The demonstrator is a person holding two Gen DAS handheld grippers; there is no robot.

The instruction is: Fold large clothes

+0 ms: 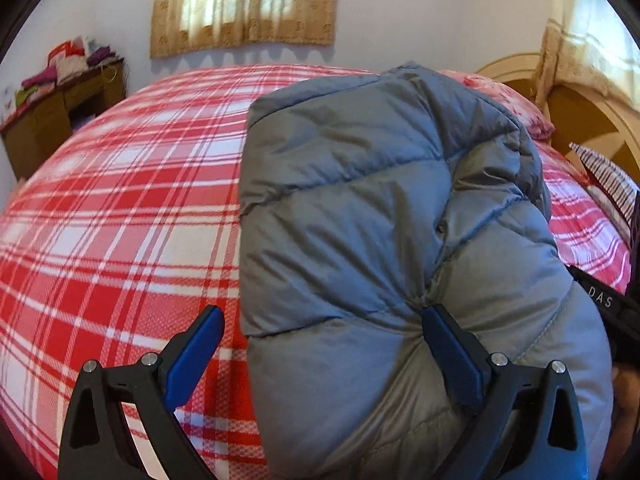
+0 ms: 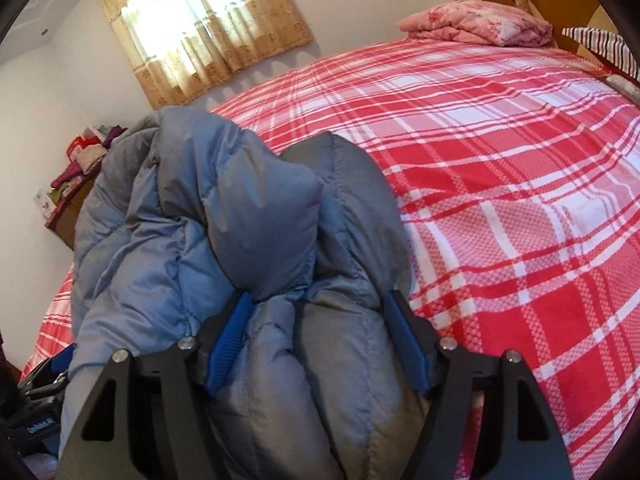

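Nearest the lens, the right gripper [image 2: 316, 340] straddles a thick roll of the grey-blue quilted puffer jacket [image 2: 240, 248], its ribbed blue fingers [image 2: 230, 340] standing on either side of the padding. Whether the pads press the fabric or merely flank it cannot be told — the stuffing bulges between them and hides the contact.

The left gripper [image 1: 320, 344] stands spread wide and grasps nothing: one blue finger hangs over the red-and-white plaid bed cover [image 1: 120, 220], the other rests against the jacket's near edge where the fabric puckers into a dimple.

The jacket lies on the bed as a compact, folded bundle, its long side running away from the cameras toward the curtained window [image 1: 244, 4]. A folded pink floral blanket [image 2: 480, 26] sits well apart at the head of the bed, and a brown wooden cabinet heaped with clothes [image 1: 52, 120] stands by the far wall.

The folding itself looks essentially done; the step in hand appears to be letting go and settling the bundle. The next move would call for drawing both grippers back cleanly — without snagging the slippery shell or letting the springy padding unroll — perhaps with a light press on top to flatten it.
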